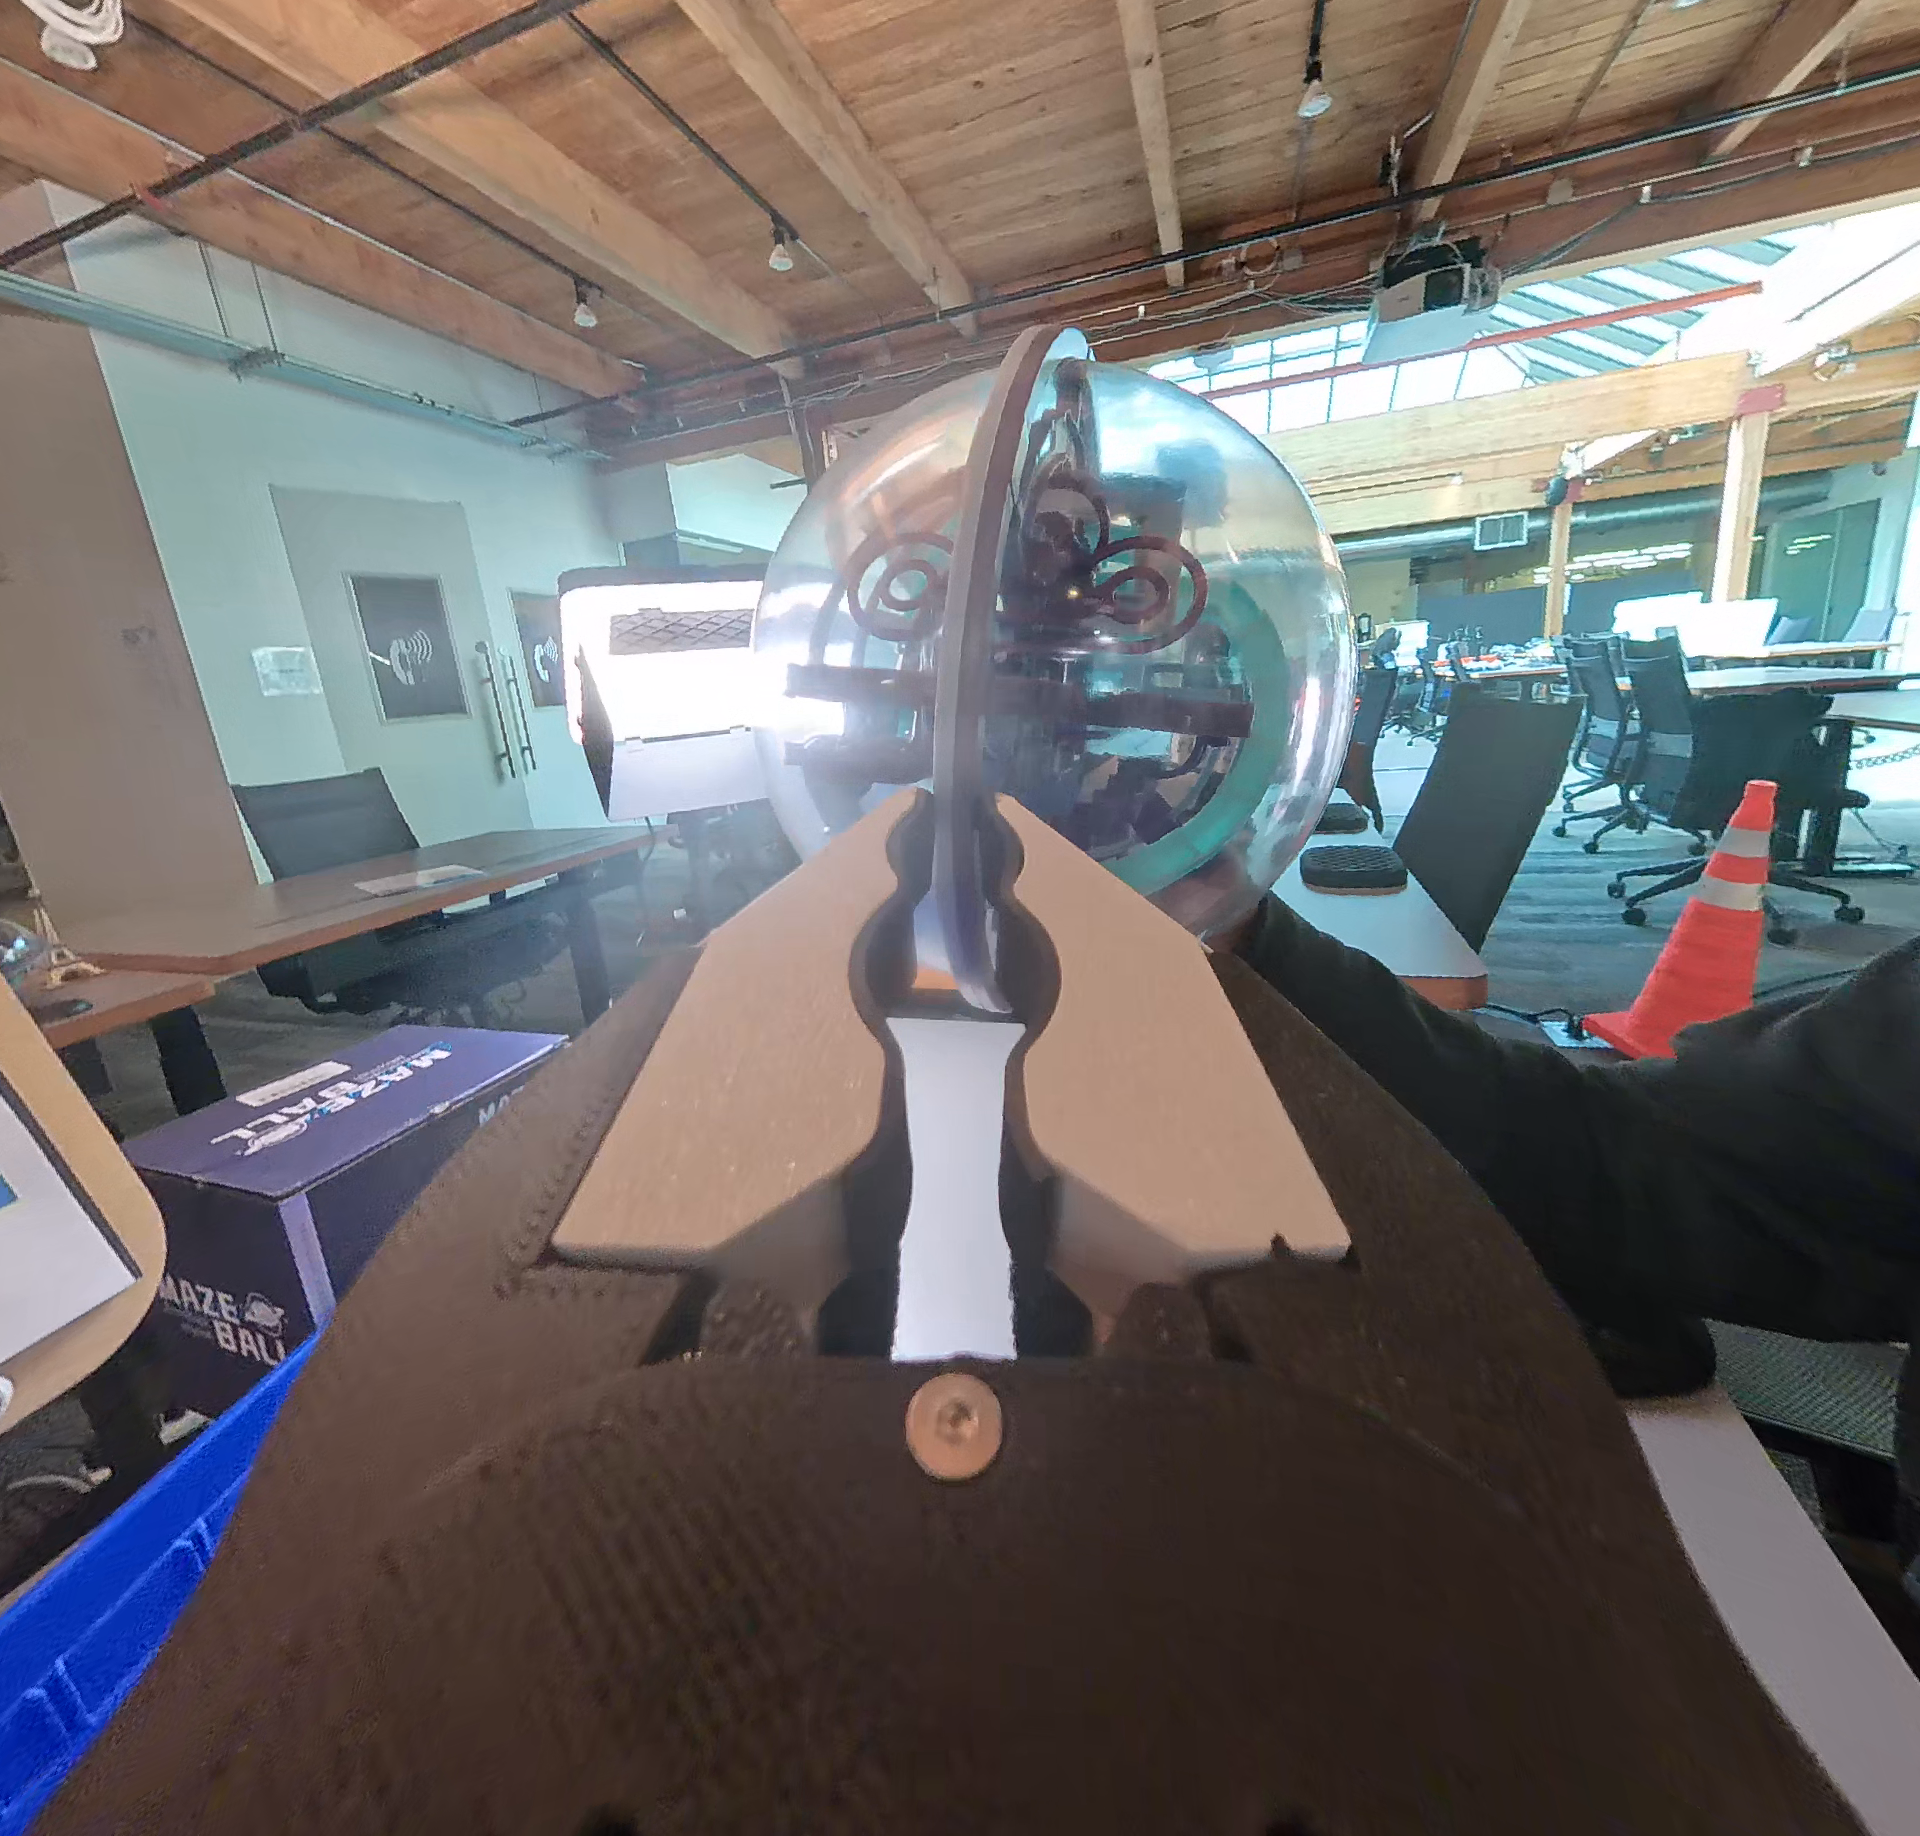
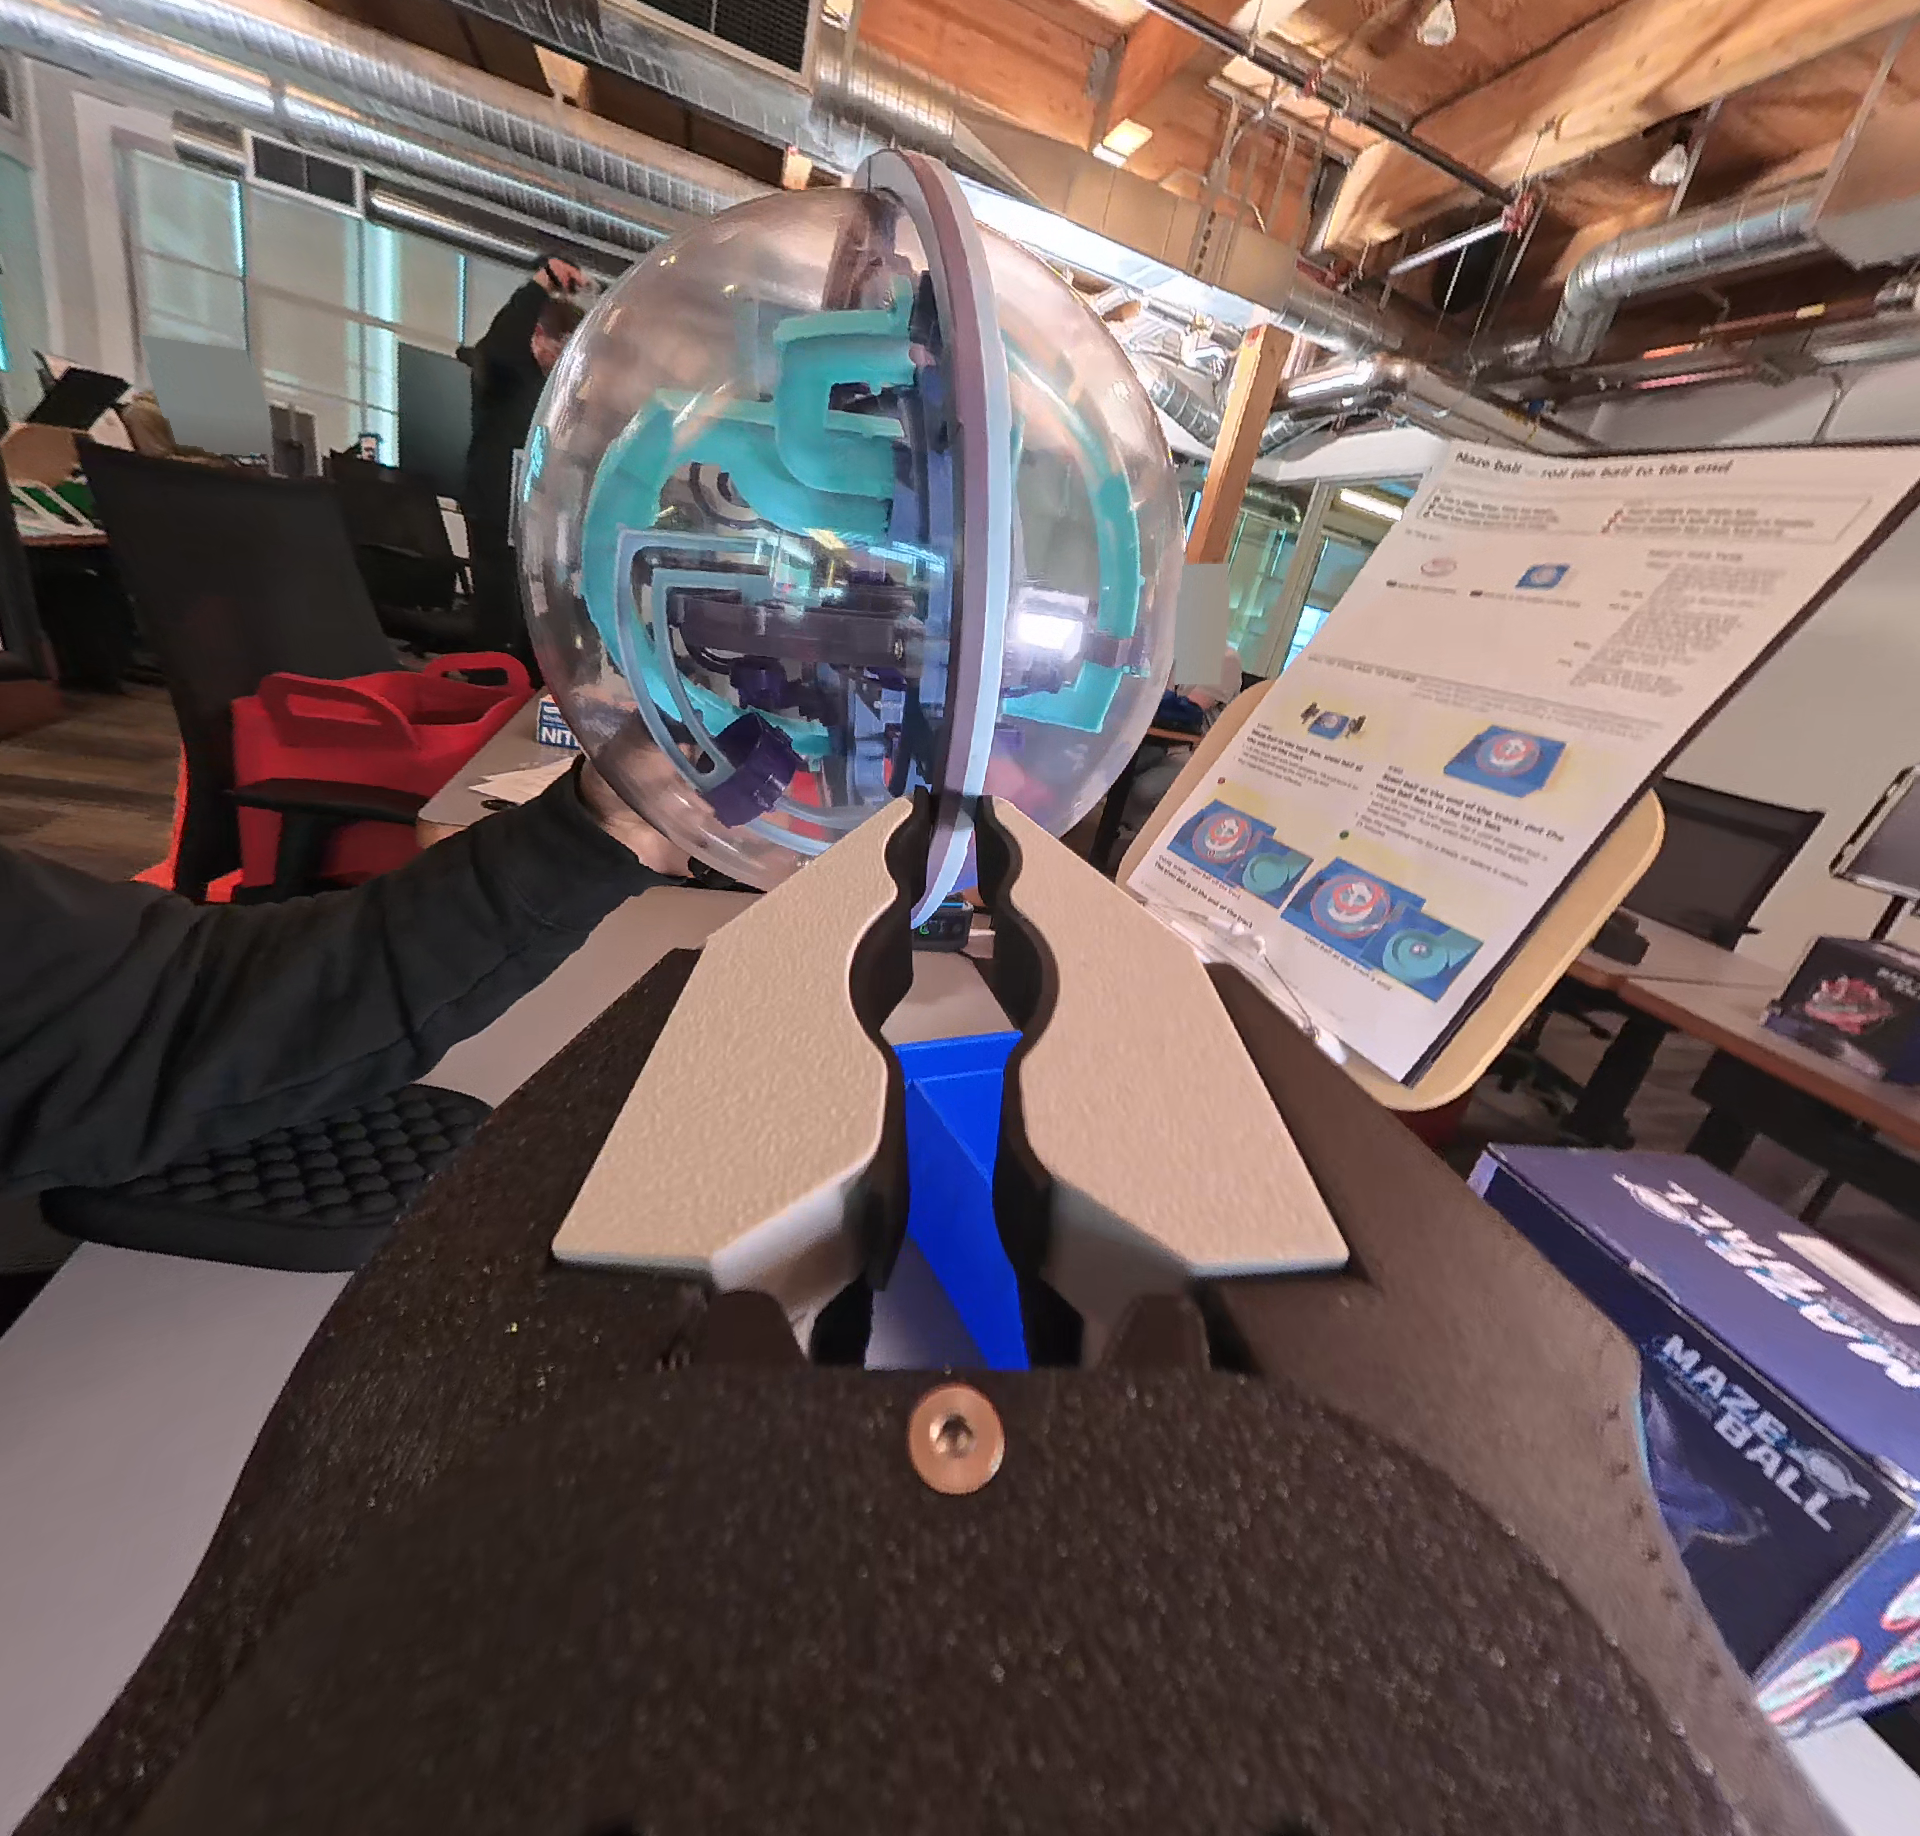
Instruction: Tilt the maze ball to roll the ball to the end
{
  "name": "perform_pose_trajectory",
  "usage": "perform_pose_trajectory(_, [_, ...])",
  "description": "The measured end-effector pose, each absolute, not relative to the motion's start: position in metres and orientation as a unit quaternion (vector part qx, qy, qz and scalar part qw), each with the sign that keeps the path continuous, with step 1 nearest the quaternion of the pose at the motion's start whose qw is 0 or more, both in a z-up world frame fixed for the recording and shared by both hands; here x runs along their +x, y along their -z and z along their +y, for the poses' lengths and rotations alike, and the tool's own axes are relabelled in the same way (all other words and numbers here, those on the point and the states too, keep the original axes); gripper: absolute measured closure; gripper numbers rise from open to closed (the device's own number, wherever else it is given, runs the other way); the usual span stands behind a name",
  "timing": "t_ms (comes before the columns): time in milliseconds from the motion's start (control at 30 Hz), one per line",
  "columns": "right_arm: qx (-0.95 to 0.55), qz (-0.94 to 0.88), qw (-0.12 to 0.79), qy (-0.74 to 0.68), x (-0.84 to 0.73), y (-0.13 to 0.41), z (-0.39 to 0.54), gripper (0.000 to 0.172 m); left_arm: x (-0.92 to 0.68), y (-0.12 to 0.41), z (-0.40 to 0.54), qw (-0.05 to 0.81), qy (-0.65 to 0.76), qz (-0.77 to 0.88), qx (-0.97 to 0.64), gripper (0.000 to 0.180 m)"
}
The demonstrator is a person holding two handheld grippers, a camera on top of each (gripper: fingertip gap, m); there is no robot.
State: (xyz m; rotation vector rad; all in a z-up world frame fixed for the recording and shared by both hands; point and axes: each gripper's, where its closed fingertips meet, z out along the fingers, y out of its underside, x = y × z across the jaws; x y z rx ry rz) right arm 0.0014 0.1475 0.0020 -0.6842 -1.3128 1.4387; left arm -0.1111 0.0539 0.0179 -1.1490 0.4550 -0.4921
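Left tongs [image 1: 958, 851] nearly closed, dark wavy pads pinching the thin flat rim [image 1: 971, 643] that rings the maze ball [image 1: 1049, 633]. Right tongs [image 2: 951, 841] likewise nearly closed, nipping the same rim [image 2: 977, 498] from the opposite side. Maze ball lifted clear of the surface [image 2: 156, 1391], carried between the two tongs, rim standing on edge and close to upright in both views.

Step in hand, at a guess: mid-tilt, steering the little ball along the track. Position of that ball not certain; possibly a small bright glint [image 1: 1075, 593] near the dark red spiral [image 1: 899, 586]. Distance to the end impossible to judge.

Next move likely calling for slow, small, matched rolls of both wrists, with steady pressure kept on the rim; uneven twisting likely to let the smooth edge slip out.

Shell clear, hard, glossy plastic, throwing reflections. Inside: teal curved tracks [image 2: 831, 384], dark bars, purple pieces, dark red spiral wire. Rim thin, matte, grey and pale at the edge. Fingers [image 1: 790, 1048] flat, pale, grainy; body behind them rough black print.

Farther out: blue bin [image 1: 94, 1630], dark blue printed box [image 2: 1714, 1319], instruction sheet [image 2: 1507, 706] on a stand, orange cone [image 1: 1714, 945].
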Motion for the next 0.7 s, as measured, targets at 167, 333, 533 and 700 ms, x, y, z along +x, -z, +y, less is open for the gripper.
perform_pose_trajectory(167, [-0.302,-0.546,0.502,-0.599,-0.003,0.005,0.155,0.165,-0.116,-0.012,0.062,0.777,0.243,0.189,-0.549,0.174])
perform_pose_trajectory(333, [-0.319,-0.543,0.492,-0.601,-0.006,0.011,0.163,0.165,-0.121,-0.003,0.072,0.765,0.261,0.167,-0.564,0.174])
perform_pose_trajectory(533, [-0.338,-0.538,0.485,-0.601,-0.008,0.017,0.174,0.165,-0.126,0.011,0.086,0.750,0.288,0.139,-0.579,0.174])
perform_pose_trajectory(700, [-0.356,-0.538,0.474,-0.599,-0.012,0.026,0.183,0.165,-0.129,0.020,0.094,0.738,0.302,0.118,-0.591,0.174])
